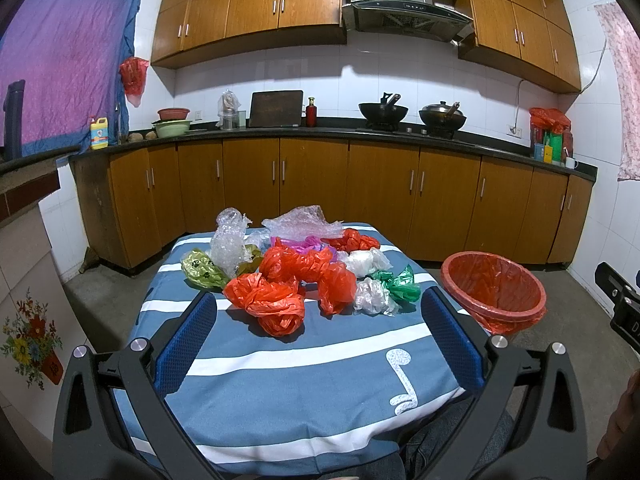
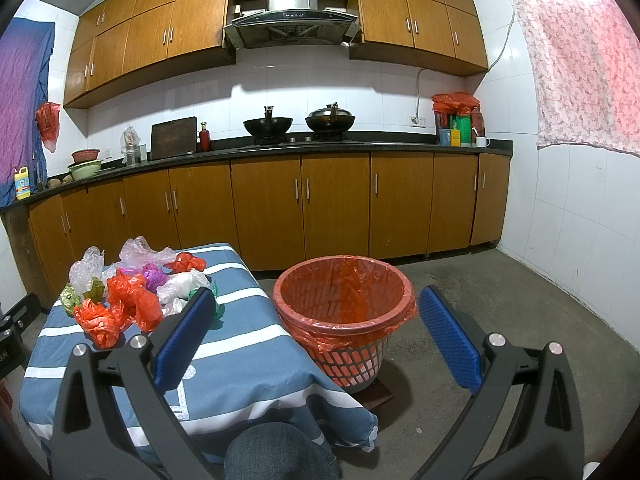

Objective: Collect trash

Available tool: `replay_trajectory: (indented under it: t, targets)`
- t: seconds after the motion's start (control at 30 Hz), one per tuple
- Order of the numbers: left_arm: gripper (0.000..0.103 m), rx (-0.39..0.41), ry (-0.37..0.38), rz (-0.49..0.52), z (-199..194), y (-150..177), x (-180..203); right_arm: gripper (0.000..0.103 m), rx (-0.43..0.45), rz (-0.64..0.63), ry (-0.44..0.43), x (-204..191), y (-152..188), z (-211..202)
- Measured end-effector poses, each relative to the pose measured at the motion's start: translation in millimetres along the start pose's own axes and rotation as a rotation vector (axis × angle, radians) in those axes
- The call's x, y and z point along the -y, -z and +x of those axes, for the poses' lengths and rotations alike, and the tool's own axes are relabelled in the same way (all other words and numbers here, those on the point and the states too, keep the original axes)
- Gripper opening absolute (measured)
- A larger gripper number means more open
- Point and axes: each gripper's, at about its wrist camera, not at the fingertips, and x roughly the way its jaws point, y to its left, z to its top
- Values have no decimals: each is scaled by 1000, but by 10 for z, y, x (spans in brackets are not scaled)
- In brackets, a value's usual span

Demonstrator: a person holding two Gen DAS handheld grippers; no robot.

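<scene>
blue-padded fingers [image 1: 186, 344] of the left gripper [image 1: 320, 308] fill the lower frame of the left wrist view, spread wide with nothing between them, framing the heap of crumpled plastic bags [image 1: 296, 268] at mid-frame; this wide stance suits a first grasp, judged not yet begun. nearest the fingers lies an orange bag [image 1: 268, 302], with a clear wad [image 1: 374, 296] and a green bag [image 1: 400, 284] to its right and bubble wrap [image 1: 228, 240] toward the upper left of the heap. all rest on the striped tablecloth [image 1: 304, 392] covering a small table. the right gripper [image 2: 316, 316], seen in the right wrist view, is likewise parted and empty, its fingers bracketing the lined waste basket [image 2: 344, 312] at frame centre. the basket stands on the floor just beside the table's right edge, lower than the tabletop, probably so bags can be carried over the edge and dropped in. its orange liner [image 2: 348, 292] is folded over the rim, holding the mouth open, and no trash is visible inside.
</scene>
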Motion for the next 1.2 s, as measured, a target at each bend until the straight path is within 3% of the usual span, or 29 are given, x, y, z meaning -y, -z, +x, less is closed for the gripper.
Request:
replay_trajectory:
  t: [0.6, 0.87, 1.2]
  targets:
    - [101, -3, -14, 5, 0, 9, 16, 99, -6, 2, -1, -9, -19, 37]
    - [101, -56, -11, -33, 141, 64, -143, 99, -26, -28, -38, -86, 49, 229]
    - [101, -89, -123, -70, 421, 78, -587, 99, -100, -30, -103, -322, 68, 623]
